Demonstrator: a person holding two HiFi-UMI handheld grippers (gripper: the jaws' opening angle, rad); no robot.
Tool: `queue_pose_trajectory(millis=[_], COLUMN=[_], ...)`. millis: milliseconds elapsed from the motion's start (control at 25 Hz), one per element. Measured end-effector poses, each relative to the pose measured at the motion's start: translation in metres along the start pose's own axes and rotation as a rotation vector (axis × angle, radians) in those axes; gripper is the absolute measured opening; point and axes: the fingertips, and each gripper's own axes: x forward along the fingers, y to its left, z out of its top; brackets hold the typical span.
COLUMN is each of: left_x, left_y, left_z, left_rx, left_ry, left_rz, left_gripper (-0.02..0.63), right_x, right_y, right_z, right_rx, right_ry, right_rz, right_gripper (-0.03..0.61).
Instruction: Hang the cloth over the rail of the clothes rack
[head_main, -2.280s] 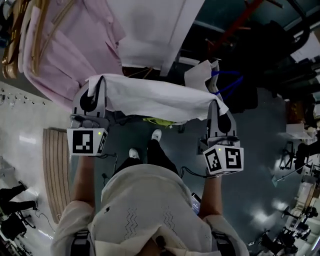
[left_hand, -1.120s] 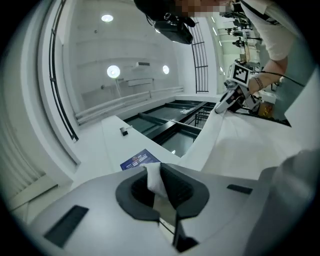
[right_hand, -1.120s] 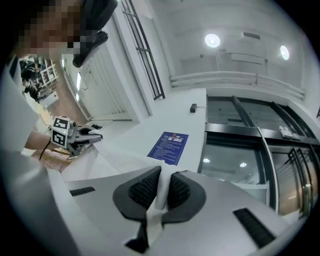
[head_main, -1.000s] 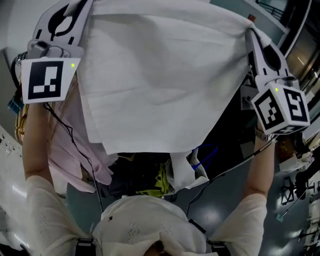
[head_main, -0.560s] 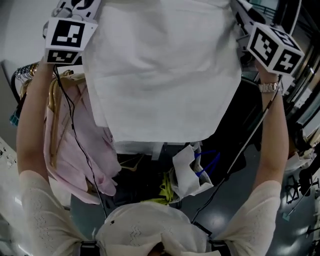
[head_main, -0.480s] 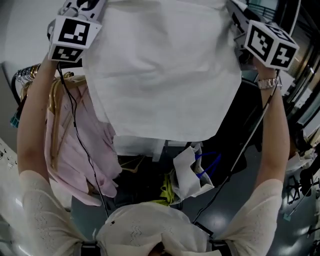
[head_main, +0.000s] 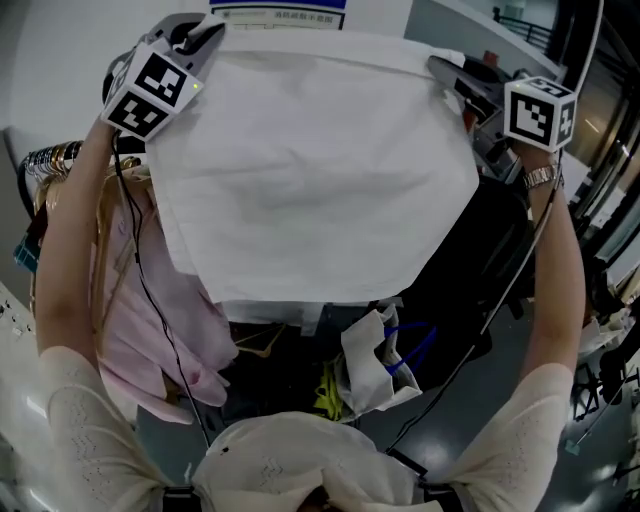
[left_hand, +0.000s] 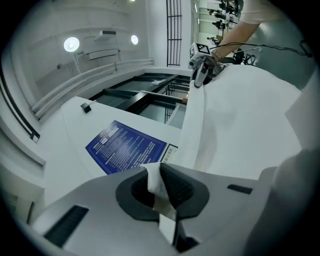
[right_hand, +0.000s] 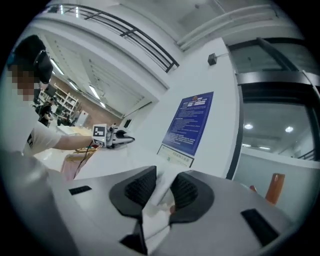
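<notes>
Head view: white cloth (head_main: 310, 170) raised overhead, spread flat between both grippers, above hanging pink garments (head_main: 150, 300).
Left gripper (head_main: 208, 28): jaws clamped on the cloth's top left corner, a fold of fabric nipped between them.
Right gripper (head_main: 445, 68): jaws clamped on the top right corner.
Background: blue notice (left_hand: 125, 147) beyond the cloth's upper edge.

One white cloth (head_main: 310, 170), two claws, the left claw (left_hand: 159, 180) and the right claw (right_hand: 162, 189), and one blue notice (left_hand: 125, 147).
</notes>
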Motion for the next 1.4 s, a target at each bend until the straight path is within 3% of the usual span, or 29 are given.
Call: queue_pose_trajectory(millis=[120,240,360,600,840,1040,1360,1400], left_x=[0.006,0.003,-0.003,-0.006,-0.014,-0.016,-0.026,-0.026], left_y=[-0.016,-0.022,-0.024,-0.025,-0.017,-0.018,-0.014,-0.014], left_z=[-0.001,-0.008,-0.005,0.016,0.02,0.02,0.019,0.018], left_rx=[0.002,-0.036,-0.073,-0.025,-0.07,-0.074,-0.115,-0.116], left_ry=[0.018,0.025,-0.003,-0.04,-0.104,-0.145,-0.24,-0.242], left_rz=[-0.038,-0.041,-0.043,-0.017,0.021,-0.035,-0.13,-0.138], left_gripper=[0.014,0.014,0.014,0.015,0.015,0.015,0.015,0.015], right_x=[-0.011,-0.029,-0.043,0.001,0.096,0.169,0.222,0.225], right_y=[-0.01,-0.041,-0.058,0.023,0.115,0.165,0.165,0.164], right_z=[-0.021,-0.045,-0.046,0.015,0.045,0.049,0.045,0.044], right_rx=[0.028,0.047,0.031,-0.182,-0.344,-0.427,-0.44,-0.441], right_ry=[0.051,0.088,0.043,-0.057,-0.04,0.017,0.077,0.086], right_rz=[0.05,-0.009,-0.055,0.095,0.204,0.27,0.194,0.182], right_gripper=[0.083,0.083,0.083,0.083,0.083,0.083,0.081,0.054])
